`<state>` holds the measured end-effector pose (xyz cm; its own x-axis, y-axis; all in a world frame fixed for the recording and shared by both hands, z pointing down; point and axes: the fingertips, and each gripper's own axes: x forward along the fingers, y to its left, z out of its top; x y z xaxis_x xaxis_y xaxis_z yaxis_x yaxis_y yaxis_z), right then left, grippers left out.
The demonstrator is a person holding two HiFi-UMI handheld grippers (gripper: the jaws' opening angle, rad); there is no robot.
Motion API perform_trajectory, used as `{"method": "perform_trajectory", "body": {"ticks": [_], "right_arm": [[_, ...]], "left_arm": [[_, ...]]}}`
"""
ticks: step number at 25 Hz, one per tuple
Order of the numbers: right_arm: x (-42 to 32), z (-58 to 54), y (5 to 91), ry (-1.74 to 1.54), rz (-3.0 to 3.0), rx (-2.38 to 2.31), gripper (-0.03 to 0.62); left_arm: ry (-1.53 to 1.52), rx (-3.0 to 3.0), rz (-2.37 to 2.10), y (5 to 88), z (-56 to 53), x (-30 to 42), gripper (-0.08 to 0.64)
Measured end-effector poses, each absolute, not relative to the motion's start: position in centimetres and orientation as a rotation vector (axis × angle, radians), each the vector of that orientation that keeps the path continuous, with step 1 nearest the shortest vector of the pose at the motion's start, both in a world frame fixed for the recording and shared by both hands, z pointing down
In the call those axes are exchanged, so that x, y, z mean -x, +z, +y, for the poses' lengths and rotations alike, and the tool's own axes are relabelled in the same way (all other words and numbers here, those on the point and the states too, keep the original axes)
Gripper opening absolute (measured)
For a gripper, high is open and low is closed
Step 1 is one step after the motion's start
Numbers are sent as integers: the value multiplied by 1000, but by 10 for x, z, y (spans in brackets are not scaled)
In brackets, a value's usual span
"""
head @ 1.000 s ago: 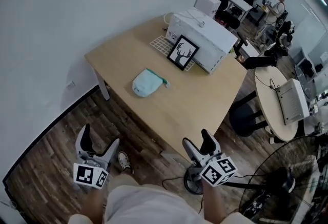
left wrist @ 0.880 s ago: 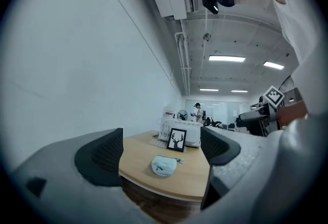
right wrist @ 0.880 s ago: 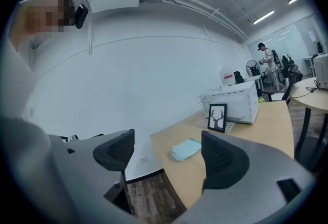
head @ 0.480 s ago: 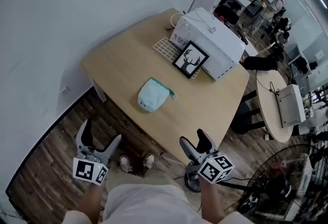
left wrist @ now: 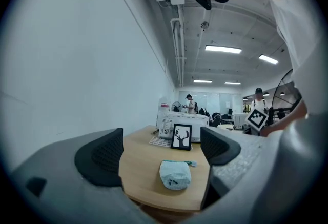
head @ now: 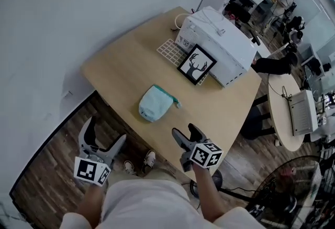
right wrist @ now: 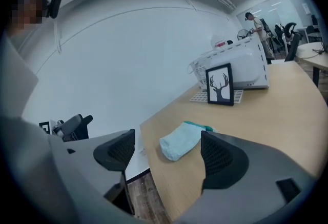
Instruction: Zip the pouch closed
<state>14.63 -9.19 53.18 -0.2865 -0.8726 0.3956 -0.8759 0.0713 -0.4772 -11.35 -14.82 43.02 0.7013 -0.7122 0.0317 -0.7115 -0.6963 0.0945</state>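
Observation:
A pale mint fabric pouch (head: 154, 105) lies on the wooden table (head: 125, 63), near its front edge, a green tab at its right end. The pouch also shows in the left gripper view (left wrist: 174, 175) and in the right gripper view (right wrist: 183, 139). My left gripper (head: 103, 139) hangs open over the floor, short of the table's front edge and left of the pouch. Nothing sits between the open jaws of my right gripper (head: 184, 134), which hovers at the table's front edge, just right of the pouch. Neither gripper touches the pouch.
A white box-shaped appliance (head: 220, 47) stands at the back of the table, a framed deer picture (head: 197, 64) leaning before it on a white grid mat (head: 170, 50). A round table (head: 293, 112) and fan (head: 285, 191) stand to the right. Shoes (head: 149, 159) show on the wood floor.
The person has stepped closer to the table. My right gripper has risen and moved left to the table's front edge by the pouch. The left gripper has barely shifted.

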Motion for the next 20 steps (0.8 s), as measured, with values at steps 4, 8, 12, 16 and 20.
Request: {"method": "perform_trajectory", "body": {"ticks": [4, 8, 12, 16, 20], "right_arm": [[-152, -122, 568, 1191, -2287, -1870, 369], [-173, -146, 599, 1133, -2203, -1857, 346], [-202, -171, 631, 1002, -2091, -1804, 303], [-220, -195, 657, 898, -2007, -1732, 277], [-228, -211, 676, 855, -1954, -1679, 268]], "left_arm": [[30, -2810, -1187, 429, -161, 101, 465], [87, -2800, -1182, 434, -161, 89, 465], [158, -2778, -1186, 444, -161, 86, 465], [210, -2759, -1206, 449, -166, 86, 465], [230, -2749, -1218, 450, -172, 83, 465]]}}
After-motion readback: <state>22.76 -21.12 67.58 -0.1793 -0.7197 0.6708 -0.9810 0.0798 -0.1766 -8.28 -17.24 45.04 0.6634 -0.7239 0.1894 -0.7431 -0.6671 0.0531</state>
